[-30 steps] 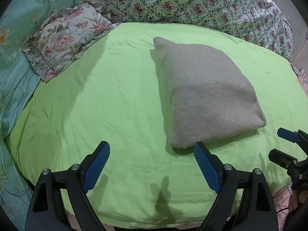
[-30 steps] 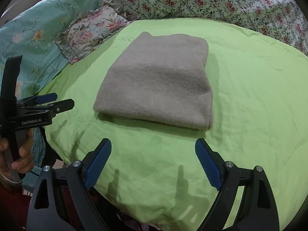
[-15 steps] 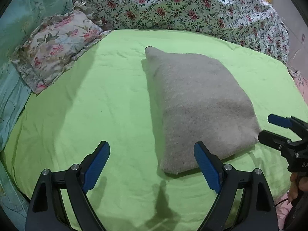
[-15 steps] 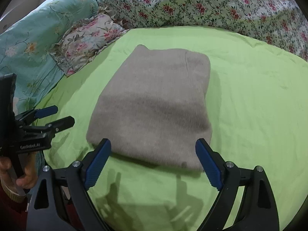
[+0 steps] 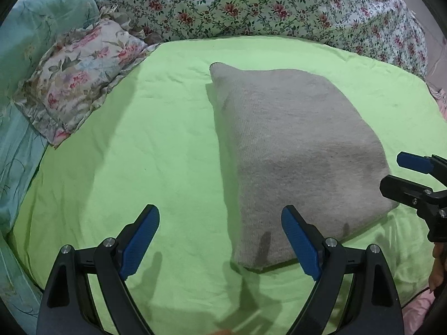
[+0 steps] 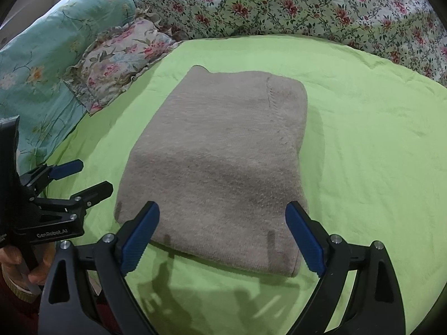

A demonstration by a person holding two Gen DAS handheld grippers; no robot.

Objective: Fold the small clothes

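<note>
A folded grey knit garment (image 6: 220, 164) lies flat on the light green sheet (image 6: 363, 145) of the bed, toward its near edge. The right gripper (image 6: 222, 231) hangs over the garment's near edge with its blue-padded fingers (image 6: 139, 234) spread wide and its jaws just having opened a little further; the cloth lies between them, but the pads do not press on it. The left gripper (image 5: 220, 234) is also spread wide at the garment's near left corner, one finger (image 5: 300, 240) over the cloth, the other over bare sheet, holding nothing. A floral pillow (image 5: 78, 75) and a flowered quilt (image 5: 265, 5) lie behind.
</note>
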